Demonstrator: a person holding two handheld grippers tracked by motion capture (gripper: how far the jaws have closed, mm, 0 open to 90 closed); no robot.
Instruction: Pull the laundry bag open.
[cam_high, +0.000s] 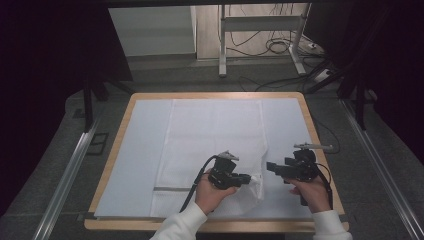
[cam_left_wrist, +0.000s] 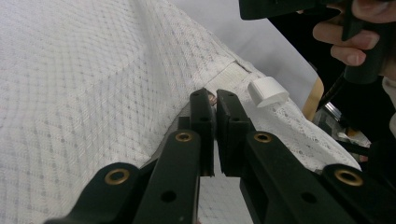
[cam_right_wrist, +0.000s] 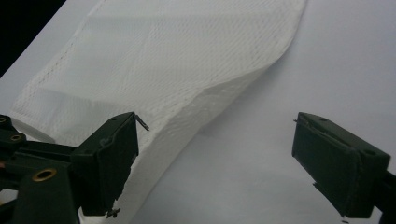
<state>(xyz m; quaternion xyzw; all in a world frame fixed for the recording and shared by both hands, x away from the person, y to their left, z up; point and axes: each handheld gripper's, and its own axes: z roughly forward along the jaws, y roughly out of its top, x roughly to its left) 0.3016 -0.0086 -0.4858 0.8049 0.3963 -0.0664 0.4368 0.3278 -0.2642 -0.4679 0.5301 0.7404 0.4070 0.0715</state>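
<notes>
While most of the white cloth (cam_high: 210, 145) lies flat along the middle of the bench (cam_high: 115, 150), its near right edge is lifted off the surface into a raised fold. The cloth is a textured, waffle-weave fabric with a woven band running across its near end. In the left gripper view a small white tag (cam_left_wrist: 267, 91) sits on the cloth's hem, just beyond the jaws. The left claw (cam_high: 248, 178) is clenched on that lifted edge: its jaws stand almost together with the fabric pinched between them at the hem. The person's left hand (cam_high: 212, 192) holds this gripper low over the near part of the bench, pointing to the right. The right claw (cam_high: 270, 167) is released, its jaws standing wide apart with nothing between them. It points left toward the raised fold, near it but apart from it. The right hand (cam_high: 310, 187) carries it just above the pale sheet (cam_high: 142, 130) that covers the wooden-edged bench. Beyond the bench, cables (cam_high: 272, 47) lie on the floor.
</notes>
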